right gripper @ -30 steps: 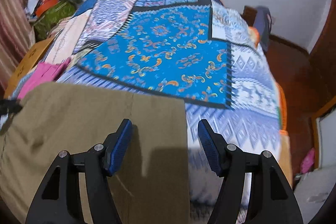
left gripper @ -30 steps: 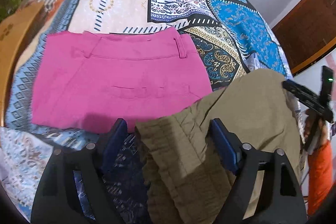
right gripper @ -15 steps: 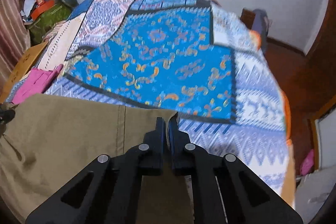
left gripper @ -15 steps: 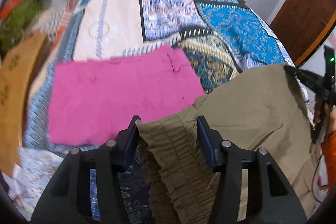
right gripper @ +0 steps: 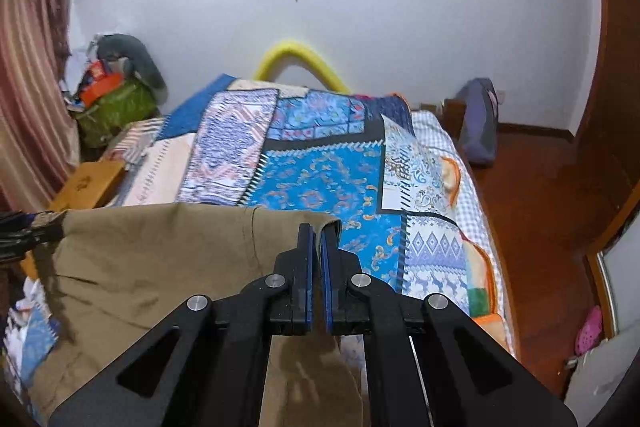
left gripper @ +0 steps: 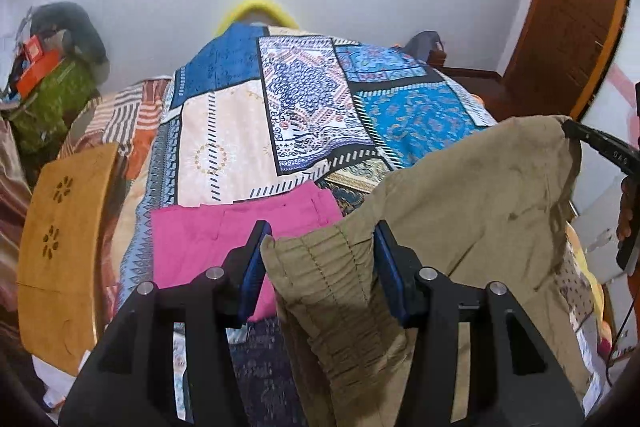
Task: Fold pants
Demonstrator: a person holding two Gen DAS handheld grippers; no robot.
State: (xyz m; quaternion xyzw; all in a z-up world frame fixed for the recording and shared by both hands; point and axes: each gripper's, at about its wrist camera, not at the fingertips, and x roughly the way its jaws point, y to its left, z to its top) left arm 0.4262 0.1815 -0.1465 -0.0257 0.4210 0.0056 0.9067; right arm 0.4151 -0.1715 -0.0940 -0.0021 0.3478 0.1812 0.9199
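Olive-khaki pants [left gripper: 460,211] hang lifted above the patchwork bed [left gripper: 304,107], stretched between both grippers. My left gripper [left gripper: 320,259] is shut on the gathered elastic waistband [left gripper: 320,267], its blue pads pressed on either side of the bunched cloth. My right gripper [right gripper: 316,239] is shut on the other corner of the khaki pants [right gripper: 160,259], pads almost touching with cloth pinched between. In the left wrist view the right gripper shows at the right edge [left gripper: 600,147]. Folded pink pants [left gripper: 208,243] lie flat on the bed behind the waistband.
A wooden board [left gripper: 60,247] lies at the bed's left side. A green bag with clutter [right gripper: 116,107] sits at the far left corner. A yellow hoop [right gripper: 300,63] stands behind the bed. Wooden floor and a dark bag [right gripper: 480,135] lie to the right.
Both grippers closed on the khaki pants, the right one first, and then rose, lifting the pants off the bed. The views now tilt up to the wall.
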